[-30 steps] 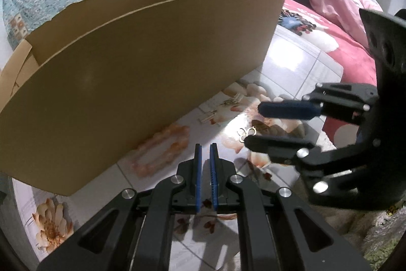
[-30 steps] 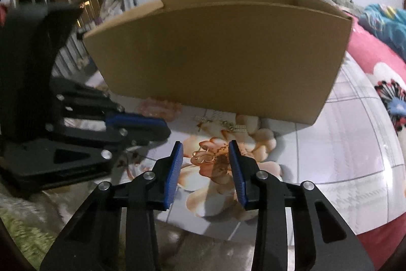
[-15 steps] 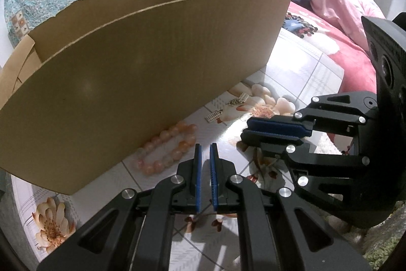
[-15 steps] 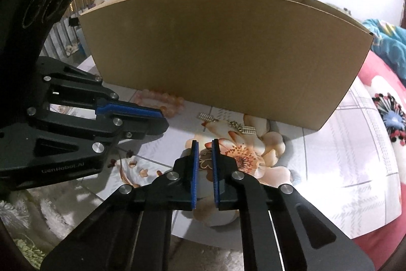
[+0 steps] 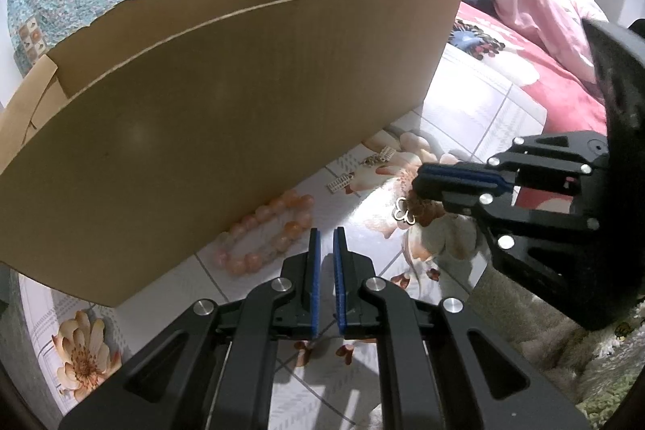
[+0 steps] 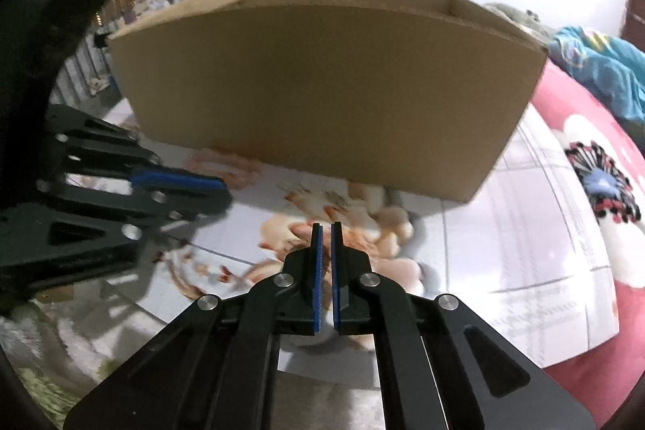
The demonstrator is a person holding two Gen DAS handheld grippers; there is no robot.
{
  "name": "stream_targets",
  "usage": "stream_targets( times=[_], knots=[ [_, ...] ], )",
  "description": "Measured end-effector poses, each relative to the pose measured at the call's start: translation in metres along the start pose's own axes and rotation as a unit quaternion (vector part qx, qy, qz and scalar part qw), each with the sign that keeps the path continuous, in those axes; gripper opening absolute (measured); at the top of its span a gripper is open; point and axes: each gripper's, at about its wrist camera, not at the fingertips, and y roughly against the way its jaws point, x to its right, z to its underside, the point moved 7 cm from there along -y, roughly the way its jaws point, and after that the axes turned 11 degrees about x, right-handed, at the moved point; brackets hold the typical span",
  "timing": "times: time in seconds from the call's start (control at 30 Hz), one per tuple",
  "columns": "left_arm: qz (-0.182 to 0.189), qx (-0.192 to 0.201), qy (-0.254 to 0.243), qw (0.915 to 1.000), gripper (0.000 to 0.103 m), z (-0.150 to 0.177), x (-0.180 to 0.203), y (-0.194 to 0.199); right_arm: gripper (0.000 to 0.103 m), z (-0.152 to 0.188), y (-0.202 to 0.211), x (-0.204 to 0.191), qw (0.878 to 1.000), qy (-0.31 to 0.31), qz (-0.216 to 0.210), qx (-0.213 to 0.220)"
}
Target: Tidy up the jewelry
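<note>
Below the right gripper (image 5: 419,190), clamped on a gold earring (image 5: 404,210), part of the earring is hidden. Left gripper (image 5: 325,240) is closed, empty.

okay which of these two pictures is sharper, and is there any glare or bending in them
Left wrist view: sharp; the peach bead bracelet and the clover charm hanging from the right gripper read clearly, with white glare on the glossy floral sheet. Right wrist view: motion-blurred across the cardboard box and the left gripper. Both: fisheye bows the box's straight edges, dark corners.
</note>
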Motion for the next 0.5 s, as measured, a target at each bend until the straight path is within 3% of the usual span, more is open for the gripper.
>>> stream_targets(
  times=[0.4, 0.43, 0.5],
  knots=[
    [-0.002, 0.0, -0.001, 1.0, 0.006, 0.0, 0.001, 0.0, 0.004, -0.002, -0.002, -0.018, 1.0, 0.013, -0.019, 0.003],
    [-0.002, 0.0, 0.0, 1.0, 0.006, 0.0, 0.0, 0.0, 0.006, -0.004, -0.001, -0.017, 1.0, 0.011, -0.021, 0.006],
    [-0.004, 0.0, 0.001, 1.0, 0.006, 0.001, 0.0, 0.0, 0.021, -0.005, 0.005, -0.015, 0.999, 0.003, -0.03, 0.014]
  ],
)
